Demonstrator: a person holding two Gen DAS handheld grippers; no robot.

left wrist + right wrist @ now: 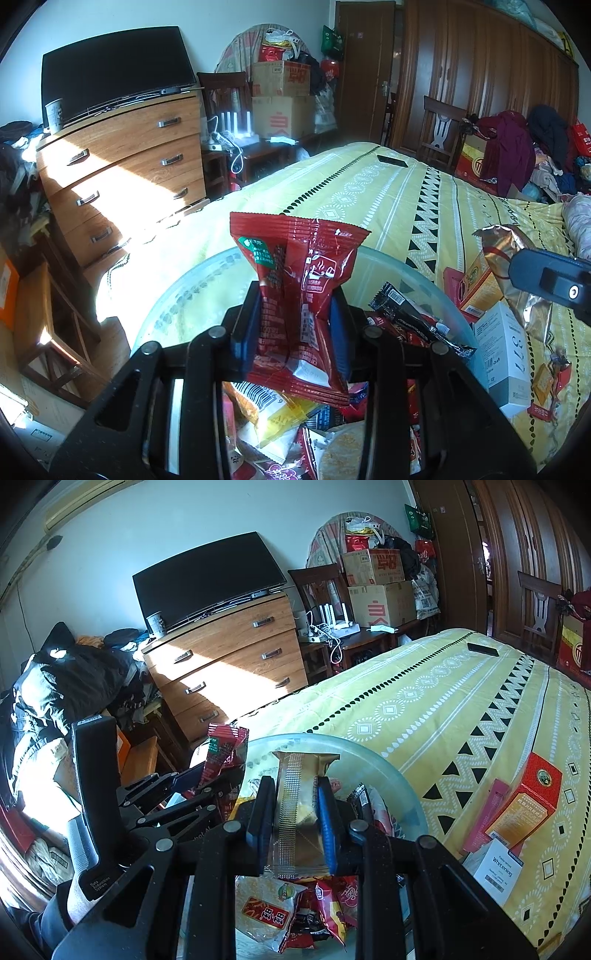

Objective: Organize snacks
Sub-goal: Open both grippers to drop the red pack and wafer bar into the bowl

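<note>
My left gripper [293,325] is shut on a red snack packet [299,295] and holds it upright above a clear glass bowl [424,275] full of snack packets. My right gripper [293,808] is shut on a gold snack packet [295,812] above the same bowl [369,757]. The left gripper with its red packet [223,751] shows at the left of the right wrist view. The gold packet [513,266] and the right gripper show at the right of the left wrist view.
The bowl sits on a bed with a yellow patterned cover [461,709]. An orange box [524,805], a pink box [484,816] and a white box [506,354] lie right of the bowl. A black phone [482,649] lies far off. A wooden dresser [122,162] stands left of the bed.
</note>
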